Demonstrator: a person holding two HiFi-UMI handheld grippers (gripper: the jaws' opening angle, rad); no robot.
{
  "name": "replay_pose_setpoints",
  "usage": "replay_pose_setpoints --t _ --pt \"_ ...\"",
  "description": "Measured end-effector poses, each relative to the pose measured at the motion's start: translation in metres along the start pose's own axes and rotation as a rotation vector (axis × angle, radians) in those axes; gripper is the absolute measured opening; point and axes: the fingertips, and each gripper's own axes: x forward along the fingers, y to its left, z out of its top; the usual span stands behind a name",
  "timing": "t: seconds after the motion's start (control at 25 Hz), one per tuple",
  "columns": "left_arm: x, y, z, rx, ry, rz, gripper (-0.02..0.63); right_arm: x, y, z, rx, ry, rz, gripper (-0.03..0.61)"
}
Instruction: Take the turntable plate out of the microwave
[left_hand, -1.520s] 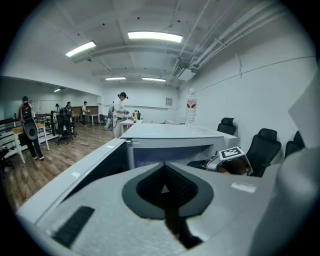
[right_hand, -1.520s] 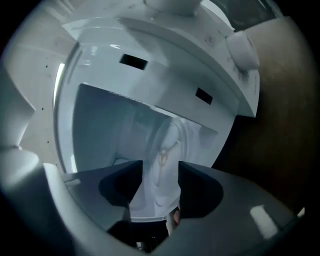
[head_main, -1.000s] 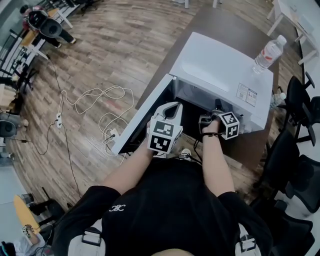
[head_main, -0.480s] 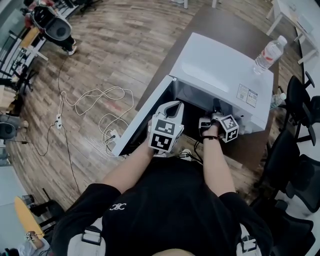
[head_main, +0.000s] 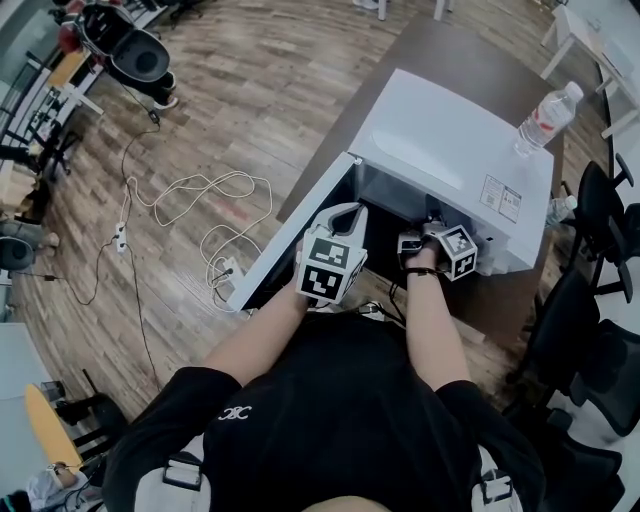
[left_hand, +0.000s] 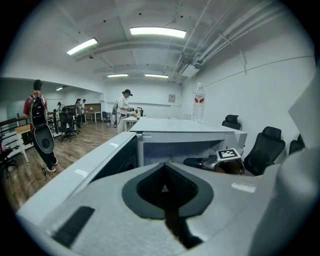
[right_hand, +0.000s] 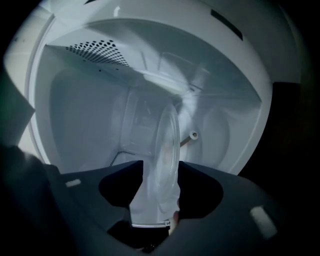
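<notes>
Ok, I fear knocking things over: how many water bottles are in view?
1 for sure: the water bottle stands on top of the microwave, at its far right corner. A clear thing beside its right edge may be another, mostly hidden.

Bystander (head_main: 138, 50) in background walked across wood floor (head_main: 230, 80), nearer microwave (head_main: 440, 140).

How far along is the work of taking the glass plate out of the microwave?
Done: the microwave door stands open. In hand: the right gripper reaches into the cavity, its jaws closed on the edge of the turntable plate, which is inside the microwave. Left to do: draw the plate out. The left gripper waits outside, shut and empty.
</notes>
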Motion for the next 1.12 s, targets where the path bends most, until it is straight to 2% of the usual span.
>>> replay_pose_setpoints --t 0.2,0.52,0.8,0.88,1.0,1.12 --pt "0.000 0.000 0.005 0.005 -0.010 -0.001 0.003 0.005 0.003 0.001 0.020 -0.010 -0.003 0.200" --pt "0.002 -0.002 0.011 0.024 -0.020 0.001 0.003 0.017 0.013 -0.011 -0.089 0.050 0.017 0.174" --pt "-0.002 0.001 0.012 0.041 -0.026 0.011 0.003 0.030 0.013 -0.020 0.008 0.049 0.017 0.130" --pt "-0.004 0.003 0.011 0.039 -0.027 0.014 0.003 0.030 0.009 -0.021 0.017 0.041 -0.002 0.056" --pt "-0.008 0.005 0.011 0.035 -0.030 0.015 0.003 0.026 0.006 -0.024 0.030 0.038 -0.005 0.041" --pt "-0.010 0.004 0.012 0.035 -0.035 0.007 0.003 0.022 0.010 -0.022 0.045 0.034 0.040 0.038"
